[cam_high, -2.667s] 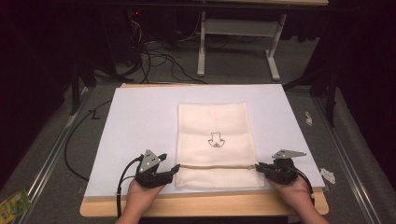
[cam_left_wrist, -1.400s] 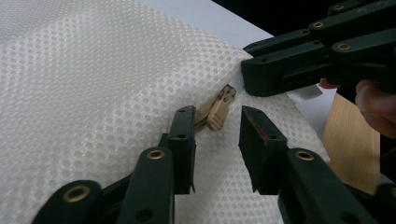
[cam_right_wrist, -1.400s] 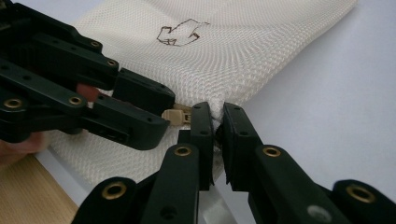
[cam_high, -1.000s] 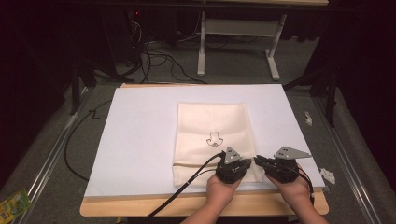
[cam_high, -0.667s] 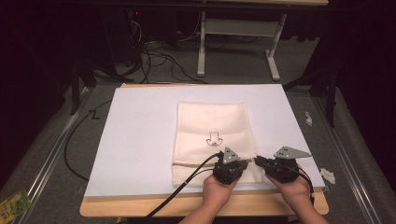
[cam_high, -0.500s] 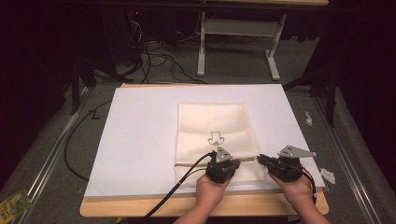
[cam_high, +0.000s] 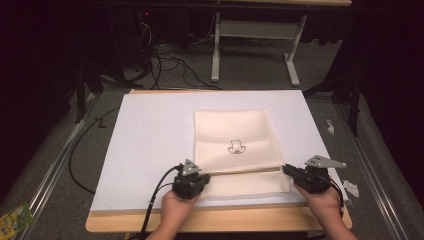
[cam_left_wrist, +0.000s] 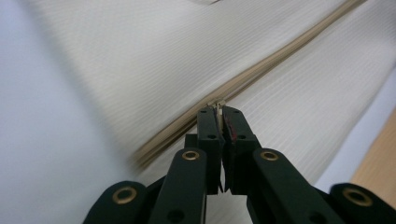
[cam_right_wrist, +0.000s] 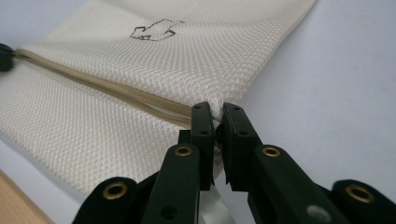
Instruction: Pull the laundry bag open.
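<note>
A cream mesh pouch (cam_high: 234,150) lies flat on a white sheet (cam_high: 150,145) that covers the wooden table (cam_high: 220,220), a little right of the sheet's middle and reaching toward its near edge. A small dark line drawing (cam_high: 236,147) is printed on the pouch's upper face. A beige zipper (cam_high: 240,171) runs across the pouch near its near end. The left tool (cam_high: 200,176) sits at the zipper's left part, close to the pouch's left edge; in the left gripper view its jaws are pressed together on the zipper pull (cam_left_wrist: 217,108), a small metal tab pinched between the pads. The right tool (cam_high: 289,170) is at the pouch's right edge, level with the zipper; in the right gripper view its jaws are closed on a fold of the mesh fabric (cam_right_wrist: 216,106) at the zipper's end. Both hands rest at the table's near edge, well apart from each other.
</note>
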`<action>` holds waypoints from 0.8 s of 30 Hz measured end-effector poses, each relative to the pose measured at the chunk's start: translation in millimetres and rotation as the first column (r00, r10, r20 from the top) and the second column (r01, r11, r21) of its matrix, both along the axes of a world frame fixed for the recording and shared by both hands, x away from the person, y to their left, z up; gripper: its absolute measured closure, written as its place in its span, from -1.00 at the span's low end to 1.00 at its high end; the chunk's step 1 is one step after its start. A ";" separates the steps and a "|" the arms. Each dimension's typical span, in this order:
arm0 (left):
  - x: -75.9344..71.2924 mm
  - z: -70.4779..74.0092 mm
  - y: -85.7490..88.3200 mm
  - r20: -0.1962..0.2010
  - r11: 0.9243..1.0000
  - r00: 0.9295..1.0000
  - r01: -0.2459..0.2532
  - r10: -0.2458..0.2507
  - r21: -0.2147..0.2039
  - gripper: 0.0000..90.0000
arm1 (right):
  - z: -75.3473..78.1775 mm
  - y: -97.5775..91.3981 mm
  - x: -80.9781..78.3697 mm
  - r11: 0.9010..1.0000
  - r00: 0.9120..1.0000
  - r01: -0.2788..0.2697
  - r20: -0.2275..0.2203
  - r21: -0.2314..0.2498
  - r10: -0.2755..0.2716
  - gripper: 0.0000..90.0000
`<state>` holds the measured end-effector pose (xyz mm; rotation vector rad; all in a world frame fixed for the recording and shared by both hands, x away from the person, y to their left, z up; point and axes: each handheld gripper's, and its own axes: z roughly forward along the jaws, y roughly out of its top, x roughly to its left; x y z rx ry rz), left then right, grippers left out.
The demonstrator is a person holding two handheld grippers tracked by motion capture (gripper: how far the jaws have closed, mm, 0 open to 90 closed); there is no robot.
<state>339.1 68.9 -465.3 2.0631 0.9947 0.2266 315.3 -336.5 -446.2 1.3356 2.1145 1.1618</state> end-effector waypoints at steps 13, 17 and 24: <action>0.8 -9.7 44.2 -0.009 0.999 1.000 -0.019 0.019 -0.040 0.61 | -6.6 0.7 0.6 1.000 1.000 -0.003 -0.011 -0.020 0.003 0.72; 3.9 0.8 58.6 0.055 0.995 0.997 -0.042 0.047 -0.094 0.24 | -5.8 -6.6 -0.4 1.000 0.999 0.000 0.052 0.010 0.000 0.19; 6.4 20.9 116.3 0.215 0.974 0.951 -0.210 0.223 -0.081 -0.36 | 0.1 -37.6 -0.4 0.993 0.986 0.119 0.116 -0.010 -0.117 -0.43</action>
